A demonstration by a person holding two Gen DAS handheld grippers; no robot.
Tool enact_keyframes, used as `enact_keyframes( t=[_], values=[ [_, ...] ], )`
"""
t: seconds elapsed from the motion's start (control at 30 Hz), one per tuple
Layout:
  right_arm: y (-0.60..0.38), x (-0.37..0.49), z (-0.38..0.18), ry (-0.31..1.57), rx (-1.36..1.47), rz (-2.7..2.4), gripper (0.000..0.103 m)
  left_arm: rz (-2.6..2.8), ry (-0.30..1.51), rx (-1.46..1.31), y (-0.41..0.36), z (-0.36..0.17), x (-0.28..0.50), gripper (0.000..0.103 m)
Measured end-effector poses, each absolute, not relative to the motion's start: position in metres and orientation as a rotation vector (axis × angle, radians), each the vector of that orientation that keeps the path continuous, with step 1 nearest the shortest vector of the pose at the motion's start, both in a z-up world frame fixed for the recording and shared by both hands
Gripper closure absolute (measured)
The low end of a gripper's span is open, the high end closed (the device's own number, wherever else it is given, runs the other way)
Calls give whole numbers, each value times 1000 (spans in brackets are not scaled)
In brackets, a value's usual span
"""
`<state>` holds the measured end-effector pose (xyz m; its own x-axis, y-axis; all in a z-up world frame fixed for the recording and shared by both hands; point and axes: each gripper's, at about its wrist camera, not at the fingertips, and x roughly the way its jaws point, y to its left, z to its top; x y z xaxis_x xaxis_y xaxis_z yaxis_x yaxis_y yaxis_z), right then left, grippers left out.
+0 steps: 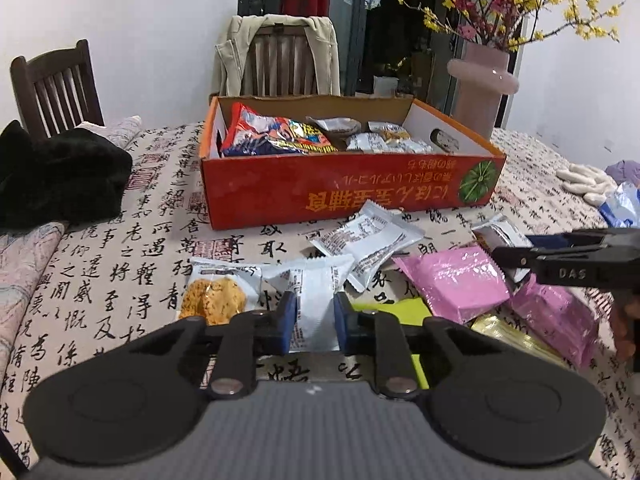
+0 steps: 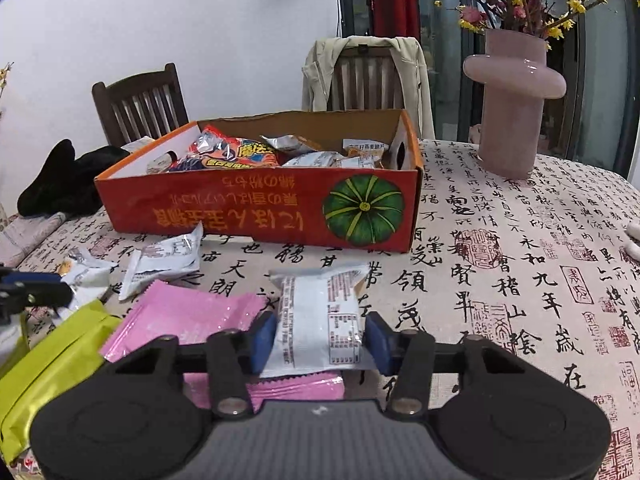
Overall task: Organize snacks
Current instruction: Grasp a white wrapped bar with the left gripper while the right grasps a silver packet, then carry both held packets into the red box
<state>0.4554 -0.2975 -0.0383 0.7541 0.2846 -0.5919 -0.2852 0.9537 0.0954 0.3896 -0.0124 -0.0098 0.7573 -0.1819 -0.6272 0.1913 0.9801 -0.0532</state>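
Note:
An open orange cardboard box (image 1: 352, 194) (image 2: 256, 208) with several snack packs inside stands mid-table. My left gripper (image 1: 314, 318) is shut on a white snack packet (image 1: 312, 300), just above the table in front of the box. My right gripper (image 2: 320, 338) is shut on another white snack packet (image 2: 320, 316), held above a pink packet (image 2: 188, 316). The right gripper also shows in the left wrist view (image 1: 516, 258) at the right edge. Loose white packets (image 1: 368, 240), pink packets (image 1: 460, 284) and a yellow-green pack (image 2: 52, 364) lie before the box.
A pink vase (image 2: 514, 108) with flowers stands at the back right of the table. Black cloth (image 1: 56, 176) lies at the left. Two wooden chairs (image 2: 140, 100) stand behind the table, one draped with a beige jacket (image 1: 276, 52). White gloves (image 1: 586, 180) lie far right.

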Motion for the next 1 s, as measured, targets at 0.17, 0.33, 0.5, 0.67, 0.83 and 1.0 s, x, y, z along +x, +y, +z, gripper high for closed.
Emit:
enact_keyframes(
  t=[0.17, 0.33, 0.5, 0.67, 0.83, 1.0],
  values=[
    [-302, 446, -29, 611, 9, 300, 63, -204, 654, 7, -10, 2, 375, 87],
    [-310, 417, -14, 567, 20, 304, 63, -197, 640, -13, -7, 11, 352, 87],
    [-313, 370, 2, 513, 22, 340, 63, -180, 616, -49, 0, 21, 320, 87],
    [-310, 319, 10, 486, 17, 380, 63, -181, 585, -78, 3, 31, 281, 87],
    [-307, 274, 8, 478, 0, 400, 63, -178, 563, -95, 5, 38, 243, 87],
    [-308, 236, -2, 501, 11, 410, 63, -177, 547, -102, 7, 41, 209, 87]
  ],
)
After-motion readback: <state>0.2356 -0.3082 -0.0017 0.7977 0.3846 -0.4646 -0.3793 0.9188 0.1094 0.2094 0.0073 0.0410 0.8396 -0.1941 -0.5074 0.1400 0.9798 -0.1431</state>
